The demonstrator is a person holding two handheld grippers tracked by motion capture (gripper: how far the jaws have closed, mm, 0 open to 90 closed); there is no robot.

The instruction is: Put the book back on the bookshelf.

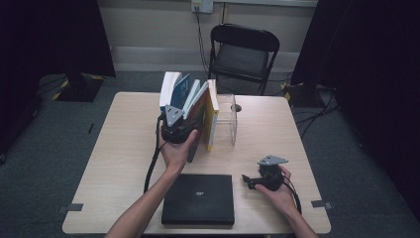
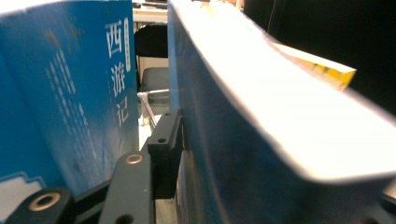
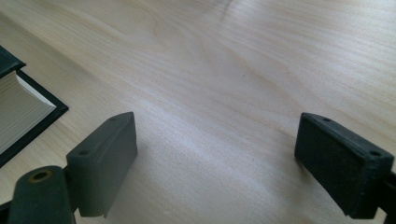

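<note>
Several books stand upright, leaning, in a row at the middle of the wooden table [image 1: 124,148], next to a clear plastic stand [image 1: 227,119]. My left gripper [image 1: 182,124] reaches into the row from the front. A blue book [image 2: 224,154] with white page edges sits between its jaws. The left finger [image 2: 164,149] lies beside its cover and the other finger is mostly hidden behind the book. Another blue book with white characters [image 2: 88,88] stands to the left, a yellow one [image 1: 212,116] to the right. My right gripper [image 3: 215,154] rests open over bare wood, empty.
A black hardcover book [image 1: 198,198] lies flat at the table's front edge; its corner [image 3: 18,112] is close to the right gripper's left jaw. A black folding chair [image 1: 242,49] stands behind the table. Cables run over the floor at the right.
</note>
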